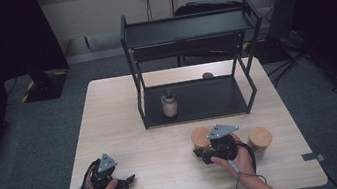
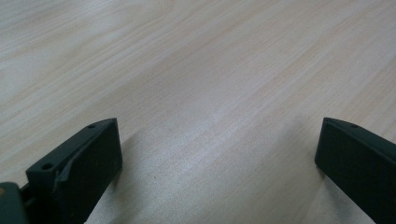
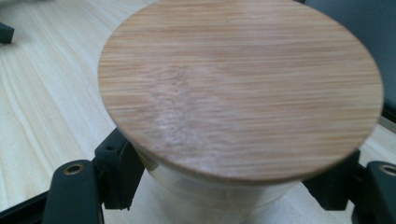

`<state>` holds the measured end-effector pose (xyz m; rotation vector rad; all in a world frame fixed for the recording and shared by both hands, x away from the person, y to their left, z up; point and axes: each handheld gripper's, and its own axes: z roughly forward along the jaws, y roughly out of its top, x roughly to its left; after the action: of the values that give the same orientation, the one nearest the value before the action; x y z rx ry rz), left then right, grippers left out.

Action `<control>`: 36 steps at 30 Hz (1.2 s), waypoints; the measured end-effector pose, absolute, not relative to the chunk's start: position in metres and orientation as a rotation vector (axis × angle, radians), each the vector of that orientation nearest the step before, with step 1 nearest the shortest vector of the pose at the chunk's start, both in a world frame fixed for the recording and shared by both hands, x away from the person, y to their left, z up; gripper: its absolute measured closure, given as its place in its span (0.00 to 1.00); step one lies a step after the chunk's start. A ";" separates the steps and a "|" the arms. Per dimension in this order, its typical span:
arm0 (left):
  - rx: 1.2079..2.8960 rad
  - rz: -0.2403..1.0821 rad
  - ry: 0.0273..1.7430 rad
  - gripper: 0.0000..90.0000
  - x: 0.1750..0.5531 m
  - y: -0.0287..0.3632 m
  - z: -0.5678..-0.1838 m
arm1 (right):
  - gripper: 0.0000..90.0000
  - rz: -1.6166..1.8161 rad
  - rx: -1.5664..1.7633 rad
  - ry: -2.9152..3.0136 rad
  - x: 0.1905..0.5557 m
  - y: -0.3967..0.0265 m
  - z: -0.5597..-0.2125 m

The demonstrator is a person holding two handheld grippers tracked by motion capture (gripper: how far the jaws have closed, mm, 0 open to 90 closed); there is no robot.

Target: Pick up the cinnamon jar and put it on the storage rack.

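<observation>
Jar with wooden lid (image 3: 240, 88) stands on table (image 1: 163, 140), near front edge, right of middle; right gripper (image 1: 204, 151) clamps its clear body just under lid, jaws pressed on both sides. Second lidded jar (image 1: 260, 138) just beside, to right. Left gripper (image 1: 128, 182) rests low at front left corner, jaws spread wide over bare wood, nothing between. Black shelf rack (image 1: 187, 28) at back of table; third jar (image 1: 169, 105) on its bottom shelf, left part.
</observation>
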<state>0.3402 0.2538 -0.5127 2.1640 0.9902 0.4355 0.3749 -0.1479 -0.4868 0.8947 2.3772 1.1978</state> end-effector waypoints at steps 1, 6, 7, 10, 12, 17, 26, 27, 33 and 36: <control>2.164 0.435 0.990 0.00 0.340 0.254 -0.513 | 0.28 1.196 0.896 2.378 0.376 -0.148 -0.487; 2.164 0.435 0.990 0.00 0.340 0.254 -0.513 | 0.28 1.182 0.915 2.376 0.381 -0.148 -0.487; 2.164 0.435 0.990 0.00 0.340 0.254 -0.513 | 0.28 1.179 0.911 2.375 0.382 -0.148 -0.487; 2.164 0.435 0.990 0.00 0.340 0.254 -0.513 | 0.28 1.170 0.912 2.372 0.385 -0.148 -0.486; 2.164 0.436 0.990 0.00 0.340 0.254 -0.513 | 0.28 1.165 0.912 2.374 0.388 -0.148 -0.485; 2.164 0.435 0.990 0.00 0.340 0.254 -0.513 | 0.28 1.169 0.923 2.364 0.394 -0.149 -0.483; 2.164 0.436 0.990 0.00 0.340 0.254 -0.513 | 0.28 1.162 0.933 2.365 0.402 -0.147 -0.485; 2.164 0.435 0.990 0.00 0.340 0.254 -0.513 | 0.28 1.164 0.933 2.363 0.403 -0.147 -0.485; 2.164 0.436 0.990 0.00 0.340 0.254 -0.513 | 0.28 1.173 0.942 2.357 0.408 -0.142 -0.482; 2.164 0.436 0.990 0.00 0.340 0.254 -0.513 | 0.28 1.169 0.939 2.355 0.410 -0.140 -0.480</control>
<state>0.3402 0.2538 -0.5127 2.1638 0.9903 0.4355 0.4100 -0.1399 -0.4802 0.9387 2.3554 1.1687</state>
